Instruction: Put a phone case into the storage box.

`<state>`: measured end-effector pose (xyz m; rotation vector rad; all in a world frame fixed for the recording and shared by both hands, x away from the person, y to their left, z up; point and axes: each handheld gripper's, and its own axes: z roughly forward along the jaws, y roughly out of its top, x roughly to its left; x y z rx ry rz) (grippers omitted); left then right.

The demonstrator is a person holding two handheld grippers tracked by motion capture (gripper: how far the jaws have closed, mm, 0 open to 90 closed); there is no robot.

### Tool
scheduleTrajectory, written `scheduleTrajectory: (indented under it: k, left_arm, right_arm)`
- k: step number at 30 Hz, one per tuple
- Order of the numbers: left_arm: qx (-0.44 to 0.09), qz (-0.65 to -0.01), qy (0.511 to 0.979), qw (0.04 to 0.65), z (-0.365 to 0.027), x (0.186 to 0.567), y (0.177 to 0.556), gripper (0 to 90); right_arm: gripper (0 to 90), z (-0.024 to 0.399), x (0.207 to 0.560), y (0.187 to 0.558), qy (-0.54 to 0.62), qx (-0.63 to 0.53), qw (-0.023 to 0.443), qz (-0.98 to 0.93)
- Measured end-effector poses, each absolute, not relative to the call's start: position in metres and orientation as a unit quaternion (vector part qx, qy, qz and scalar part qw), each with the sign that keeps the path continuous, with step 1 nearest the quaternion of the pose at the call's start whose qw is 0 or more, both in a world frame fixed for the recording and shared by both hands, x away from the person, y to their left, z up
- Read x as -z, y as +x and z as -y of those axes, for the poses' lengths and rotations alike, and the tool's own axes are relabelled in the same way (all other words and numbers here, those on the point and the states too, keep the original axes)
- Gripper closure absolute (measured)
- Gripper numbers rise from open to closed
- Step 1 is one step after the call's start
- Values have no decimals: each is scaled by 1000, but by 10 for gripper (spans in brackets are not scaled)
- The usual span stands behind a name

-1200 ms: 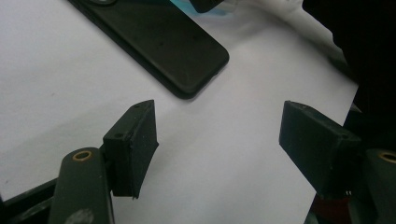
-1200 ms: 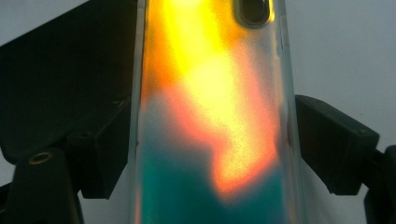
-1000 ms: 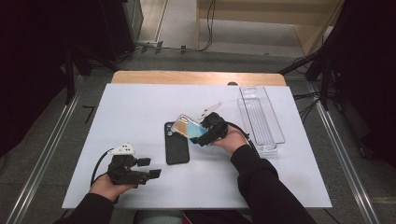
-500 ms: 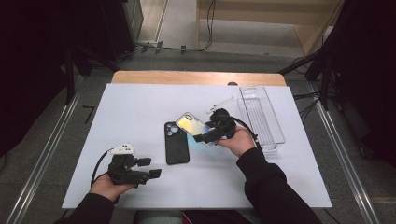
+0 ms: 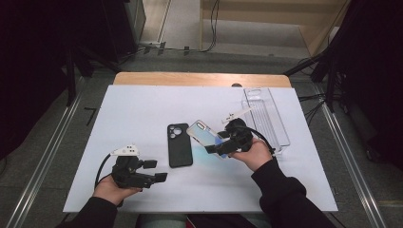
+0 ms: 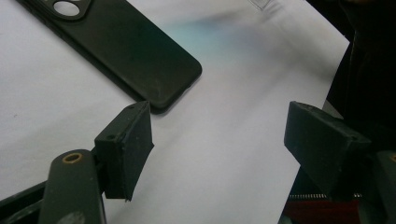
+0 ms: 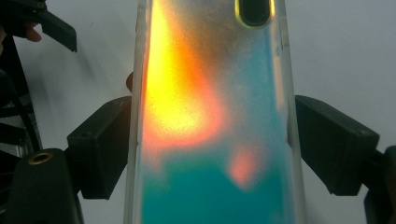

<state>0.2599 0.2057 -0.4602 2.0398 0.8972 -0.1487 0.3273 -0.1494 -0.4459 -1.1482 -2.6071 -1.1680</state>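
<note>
A black phone [image 5: 179,145] lies back up on the white table sheet [image 5: 142,114]; its lower corner [image 6: 126,51] is just beyond my left gripper's near jaw. My left gripper [image 5: 157,171] [image 6: 219,140] rests low at the front left. It is open, its jaws have just been opening a little, and only bare sheet lies between them. My right gripper [image 5: 219,142] [image 7: 212,149] is shut on an iridescent translucent phone case [image 5: 203,134] [image 7: 210,116]. It grips the case by its long edges and holds it tilted above the table, right of the phone.
A clear plastic tray [image 5: 266,114] lies along the right side of the sheet, just behind my right hand. The wooden table edge [image 5: 199,79] runs along the back. My left gripper [image 7: 46,23] appears in the right gripper view's upper left corner.
My right hand has carried the iridescent case to the right and upward, away from the black phone. My left hand has stayed where it was.
</note>
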Motion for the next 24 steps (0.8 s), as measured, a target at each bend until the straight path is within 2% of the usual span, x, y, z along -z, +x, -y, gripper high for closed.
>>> scheduleTrajectory:
  k: [19,24]
  left_arm:
    - [80,-402,801,436,-192,444,271,229]
    - [68,-418,802,421,-187,442,274,238]
  right_arm:
    - [151,159,460,295,-430,394,26,812]
    - [151,158,462,294,-450,401,27,798]
